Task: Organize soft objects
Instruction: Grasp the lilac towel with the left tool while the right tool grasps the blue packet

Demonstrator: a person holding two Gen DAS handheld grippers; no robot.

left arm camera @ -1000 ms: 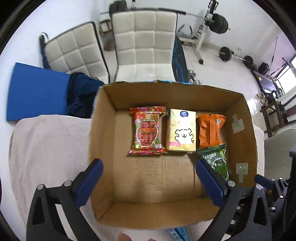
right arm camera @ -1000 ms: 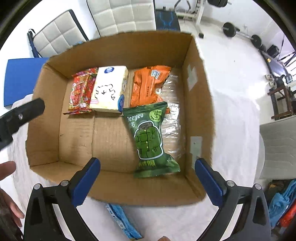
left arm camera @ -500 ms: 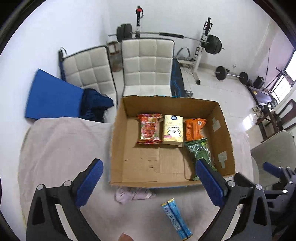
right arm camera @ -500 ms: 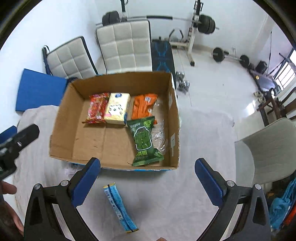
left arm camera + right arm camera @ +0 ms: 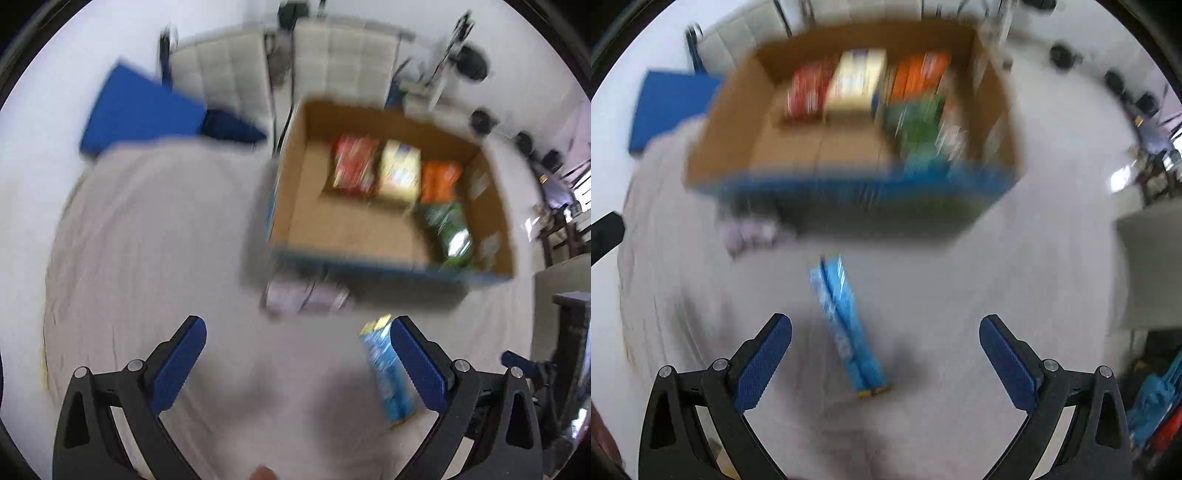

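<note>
Both views are motion-blurred. A cardboard box [image 5: 288,206] [image 5: 720,147] on the cloth-covered table holds a red packet [image 5: 352,168] [image 5: 809,92], a cream tissue pack [image 5: 400,171] [image 5: 855,83], an orange packet [image 5: 439,181] [image 5: 914,79] and a green packet [image 5: 448,229] [image 5: 918,125]. A long blue packet [image 5: 388,369] [image 5: 846,325] lies on the cloth in front of the box. A pale lilac soft item [image 5: 303,295] [image 5: 748,232] lies by the box's near left corner. My left gripper [image 5: 297,350] is open and empty. My right gripper [image 5: 885,347] is open and empty, with the blue packet between its fingers, below.
Two white padded chairs [image 5: 332,59] and a blue mat [image 5: 136,110] stand behind the table. Gym weights [image 5: 476,66] sit at the back right. A grey chair [image 5: 1148,266] is at the right.
Both grippers pulled back from over the box and dropped lower toward the cloth. The blue packet and the lilac item came into view and now sit nearer the fingers.
</note>
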